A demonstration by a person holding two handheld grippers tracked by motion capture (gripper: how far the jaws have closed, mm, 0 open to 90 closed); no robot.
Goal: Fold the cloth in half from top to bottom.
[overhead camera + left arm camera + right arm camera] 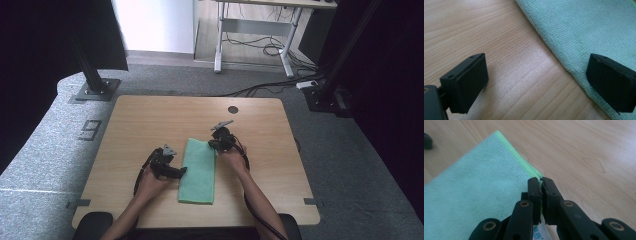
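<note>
Cloth (479, 195) tag under jaws, print seemingly unreadable

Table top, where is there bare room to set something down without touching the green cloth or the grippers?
The table is bare across its far half, around the dark round hole, and along its right side. Crowded: the near middle, where the green cloth lies between the open left gripper and the shut right gripper.

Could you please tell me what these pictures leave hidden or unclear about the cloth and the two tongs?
- White label on the cloth: its print is too small and half hidden by the right tongs in the right gripper view.
- Cloth's underside and fold count: hidden against the table.
- Left tongs: whether the right-hand jaw touches the cloth or hovers is unclear in the left gripper view.
</note>
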